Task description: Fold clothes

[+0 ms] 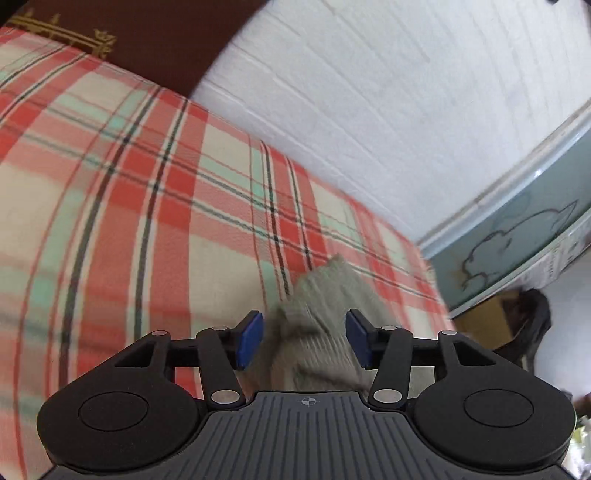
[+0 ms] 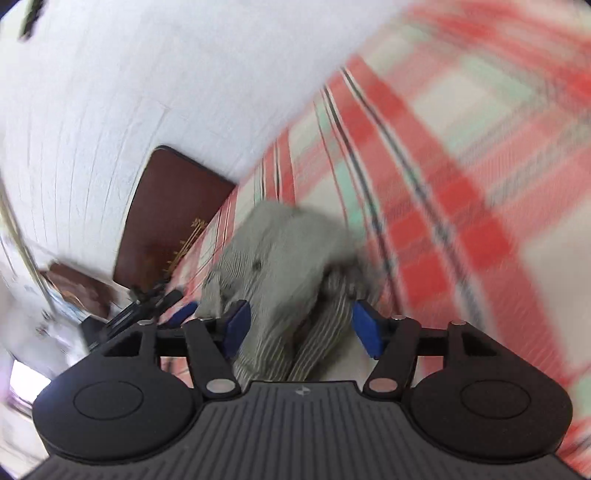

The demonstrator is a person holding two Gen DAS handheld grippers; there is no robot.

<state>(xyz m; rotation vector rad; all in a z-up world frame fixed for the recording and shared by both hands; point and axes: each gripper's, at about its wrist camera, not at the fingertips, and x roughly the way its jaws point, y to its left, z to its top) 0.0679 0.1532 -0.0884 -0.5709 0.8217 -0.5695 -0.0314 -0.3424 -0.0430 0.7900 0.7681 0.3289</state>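
Right gripper (image 2: 301,332) and left gripper (image 1: 304,339), both spread and pinching nothing, straddle the bunched striped garment (image 2: 280,258), which runs lengthwise ahead of each across the plaid bedspread (image 1: 129,203).

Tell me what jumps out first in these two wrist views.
The red, cream and mint plaid bedcover fills most of both views. A rumpled grey-green striped garment lies on it, right ahead of the right gripper and the left gripper, both open. A dark brown headboard stands behind, against the white wall.
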